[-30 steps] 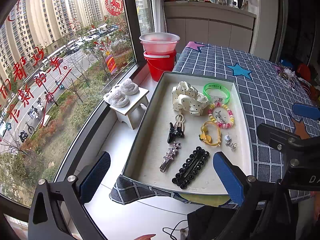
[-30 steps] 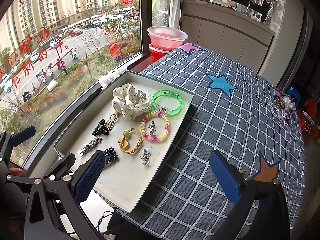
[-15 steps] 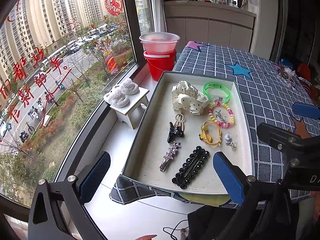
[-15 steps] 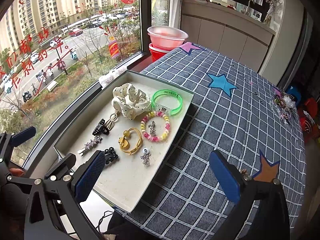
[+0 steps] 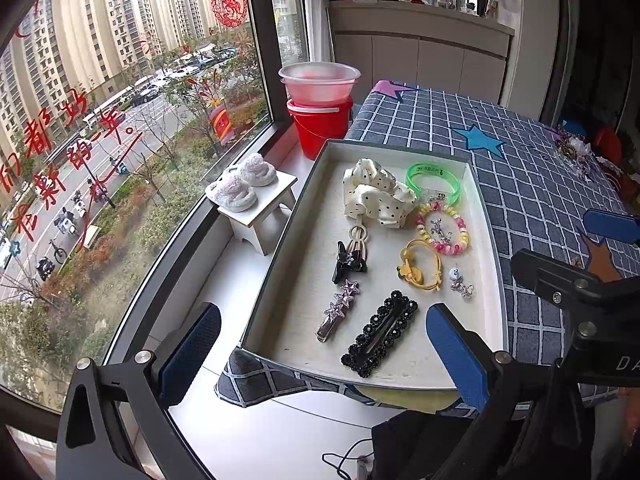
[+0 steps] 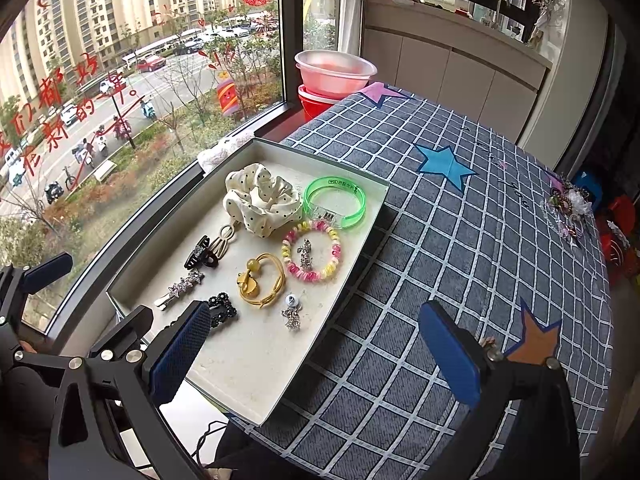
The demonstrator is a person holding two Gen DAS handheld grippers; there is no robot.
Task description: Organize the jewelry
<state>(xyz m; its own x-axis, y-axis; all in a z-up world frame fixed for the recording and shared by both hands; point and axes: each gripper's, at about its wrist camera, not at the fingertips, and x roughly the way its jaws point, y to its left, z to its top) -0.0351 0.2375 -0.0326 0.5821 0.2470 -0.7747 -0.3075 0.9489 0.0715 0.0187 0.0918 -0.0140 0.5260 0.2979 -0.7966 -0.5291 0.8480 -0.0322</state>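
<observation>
Status from my end: nothing has shifted over the last second, both views match the earlier frames, so I read this as a pause, no pick begun.

Left gripper [image 5: 322, 354] hangs over the tray's near edge, jaws spread wide, nothing between them. Tray [image 5: 486, 320] sits at the tabletop's window-side edge, near end overhanging.

Left column in the tray: star clip [image 5: 338, 310] near the near-left corner, claw clip [image 5: 348, 263] beyond it, scrunchie [image 5: 378, 196] at the far end. Black barrette [image 5: 380, 333] lies by the near edge, between my left fingers in view. Middle: yellow tie [image 5: 420, 266], bead bracelet [image 5: 441, 229], green bangle [image 5: 433, 182] at the far-right corner. Small charm [image 5: 459, 281] near the right wall.

Right gripper [image 6: 314, 346] hovers over the tray's right wall, also wide open and empty. More loose jewelry [image 6: 568, 210] sits at the tabletop's far right edge, well apart from the tray. My guess: that pile is what's left to sort.
</observation>
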